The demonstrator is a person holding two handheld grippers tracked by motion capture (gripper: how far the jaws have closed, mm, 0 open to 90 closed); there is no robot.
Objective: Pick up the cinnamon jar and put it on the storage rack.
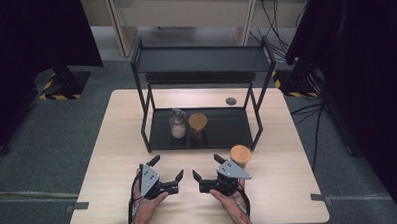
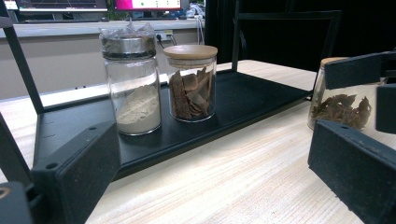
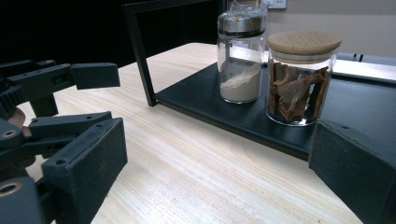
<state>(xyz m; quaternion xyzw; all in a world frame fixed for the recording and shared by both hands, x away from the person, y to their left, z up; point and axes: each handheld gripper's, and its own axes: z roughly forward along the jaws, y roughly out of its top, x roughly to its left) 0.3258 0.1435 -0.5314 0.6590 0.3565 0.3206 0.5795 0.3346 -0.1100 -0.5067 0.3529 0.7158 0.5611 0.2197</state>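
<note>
Two grippers hover near the table's front edge, jaws spread wide and nothing between them — the left gripper [image 1: 163, 175] left of the middle, the right gripper [image 1: 208, 172] right of it, the two facing each other. Nearest the right one stands a wooden-lidded jar [image 1: 240, 156] of dark dried pieces, on the bare table [image 1: 284, 189] just outside the front right corner of the black rack [image 1: 202, 137]. On the rack's lower shelf a metal-capped jar of pale powder [image 1: 177, 123] and a wooden-lidded jar of bark-like pieces [image 1: 198, 125] stand side by side, close but apart. By my reading this is the approach step — no jar is gripped yet. Next the right gripper would need to turn toward the loose jar, straddle its glass body below the lid, and close squarely.
</note>
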